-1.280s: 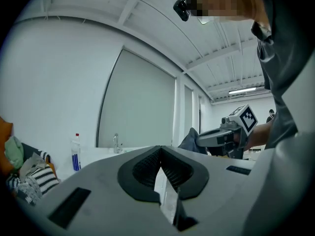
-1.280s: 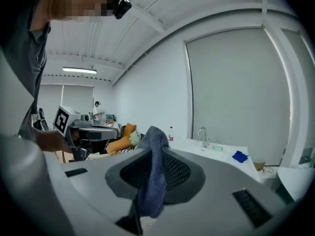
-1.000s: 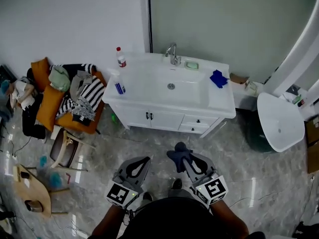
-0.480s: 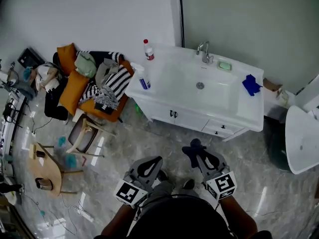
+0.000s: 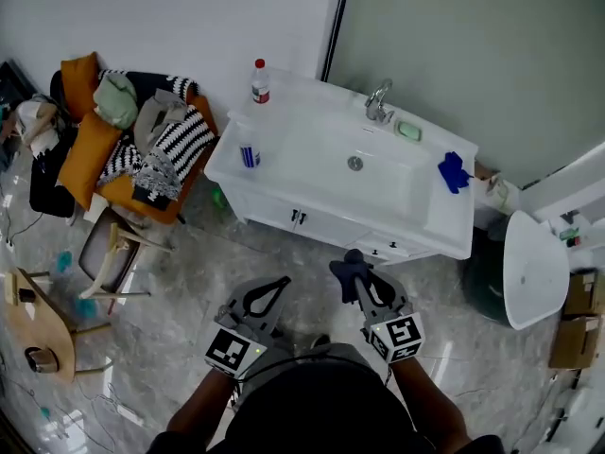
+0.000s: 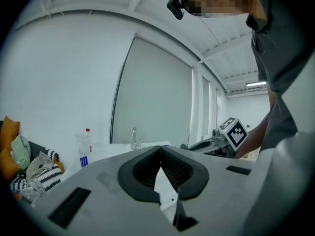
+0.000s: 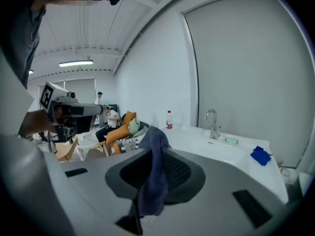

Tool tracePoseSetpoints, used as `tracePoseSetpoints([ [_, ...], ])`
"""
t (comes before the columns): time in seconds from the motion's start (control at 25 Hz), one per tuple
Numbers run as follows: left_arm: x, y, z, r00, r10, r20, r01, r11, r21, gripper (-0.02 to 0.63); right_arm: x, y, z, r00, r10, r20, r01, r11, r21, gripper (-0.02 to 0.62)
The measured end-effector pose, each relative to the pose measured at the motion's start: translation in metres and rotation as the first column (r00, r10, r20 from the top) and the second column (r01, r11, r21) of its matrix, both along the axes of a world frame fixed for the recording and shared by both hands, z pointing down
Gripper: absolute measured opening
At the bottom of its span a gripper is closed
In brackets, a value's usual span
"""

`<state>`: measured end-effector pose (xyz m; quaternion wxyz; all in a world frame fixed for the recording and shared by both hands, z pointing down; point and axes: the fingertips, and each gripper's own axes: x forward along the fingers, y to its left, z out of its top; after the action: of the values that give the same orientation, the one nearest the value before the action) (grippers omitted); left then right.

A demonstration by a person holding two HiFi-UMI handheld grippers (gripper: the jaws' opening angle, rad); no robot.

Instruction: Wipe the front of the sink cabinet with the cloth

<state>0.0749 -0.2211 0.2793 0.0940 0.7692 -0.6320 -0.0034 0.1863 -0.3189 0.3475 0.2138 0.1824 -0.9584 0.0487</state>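
Note:
The white sink cabinet [image 5: 284, 206] stands against the back wall, its doors and drawers [image 5: 382, 248] facing me. My right gripper [image 5: 357, 276] is shut on a dark blue-grey cloth [image 5: 350, 266], held a short way in front of the drawers and apart from them. In the right gripper view the cloth [image 7: 153, 171] hangs pinched between the jaws, with the basin and faucet [image 7: 212, 123] beyond. My left gripper [image 5: 275, 287] hovers beside it over the floor, shut and empty. Its jaw tips meet in the left gripper view [image 6: 160, 149].
On the counter stand a spray bottle [image 5: 248, 148], a red-capped bottle [image 5: 259, 80], a soap dish [image 5: 408, 130] and a blue rag [image 5: 454, 171]. An orange-cushioned seat piled with clothes [image 5: 142, 159], a wooden chair [image 5: 109, 258] and a small table [image 5: 38, 334] are left. A white toilet [image 5: 531, 265] is right.
The head view has swung and the cabinet now lies a little nearer to the grippers. The right gripper still holds the cloth and the left stays shut.

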Motion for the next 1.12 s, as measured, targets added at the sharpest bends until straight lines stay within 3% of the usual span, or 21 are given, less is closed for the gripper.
tracePoseSetpoints([
  [0.12, -0.024, -0.012, 0.013, 1.000, 0.030, 0.000, -0.030, 0.999, -0.019, 0.005, -0.020, -0.011, 0.021, 1.000, 0.006, -0.017, -0.006, 1.000, 0.001, 0.058],
  [0.28, -0.048, -0.024, 0.029, 0.995, 0.038, 0.091, -0.035, 0.999, -0.029, 0.004, -0.045, -0.028, 0.073, 0.999, -0.013, -0.046, 0.011, 0.999, -0.048, 0.058],
  [0.4, -0.059, -0.023, 0.062, 0.988, 0.028, 0.150, -0.014, 0.996, -0.092, 0.005, -0.061, -0.052, 0.134, 0.997, 0.001, -0.075, -0.005, 0.999, -0.046, 0.058],
  [0.44, -0.061, -0.018, 0.080, 0.992, 0.002, 0.129, 0.014, 0.992, -0.125, 0.005, -0.066, -0.064, 0.160, 0.996, 0.010, -0.091, -0.014, 0.999, -0.039, 0.058],
  [0.52, -0.067, -0.011, 0.124, 0.993, -0.118, -0.006, 0.115, 0.975, -0.191, 0.004, -0.081, -0.094, 0.218, 0.991, 0.045, -0.127, -0.049, 0.998, -0.031, 0.058],
  [0.64, -0.066, -0.003, 0.190, 0.958, -0.244, -0.153, 0.198, 0.943, -0.267, 0.004, -0.104, -0.142, 0.296, 0.975, 0.163, -0.153, -0.177, 0.981, -0.081, 0.058],
  [0.76, -0.062, 0.019, 0.224, 0.928, -0.327, -0.177, 0.263, 0.914, -0.308, 0.005, -0.122, -0.162, 0.364, 0.950, 0.250, -0.189, -0.276, 0.954, -0.122, 0.058],
  [0.92, -0.073, 0.043, 0.255, 0.899, -0.409, -0.160, 0.337, 0.876, -0.344, 0.003, -0.153, -0.168, 0.426, 0.926, 0.295, -0.234, -0.328, 0.938, -0.114, 0.058],
  [1.04, -0.083, 0.045, 0.269, 0.885, -0.436, -0.160, 0.365, 0.867, -0.340, 0.005, -0.155, -0.183, 0.442, 0.909, 0.341, -0.240, -0.370, 0.925, -0.088, 0.060],
  [1.12, -0.086, 0.042, 0.273, 0.886, -0.432, -0.166, 0.364, 0.872, -0.327, 0.005, -0.140, -0.190, 0.443, 0.911, 0.332, -0.245, -0.351, 0.936, -0.038, 0.060],
])
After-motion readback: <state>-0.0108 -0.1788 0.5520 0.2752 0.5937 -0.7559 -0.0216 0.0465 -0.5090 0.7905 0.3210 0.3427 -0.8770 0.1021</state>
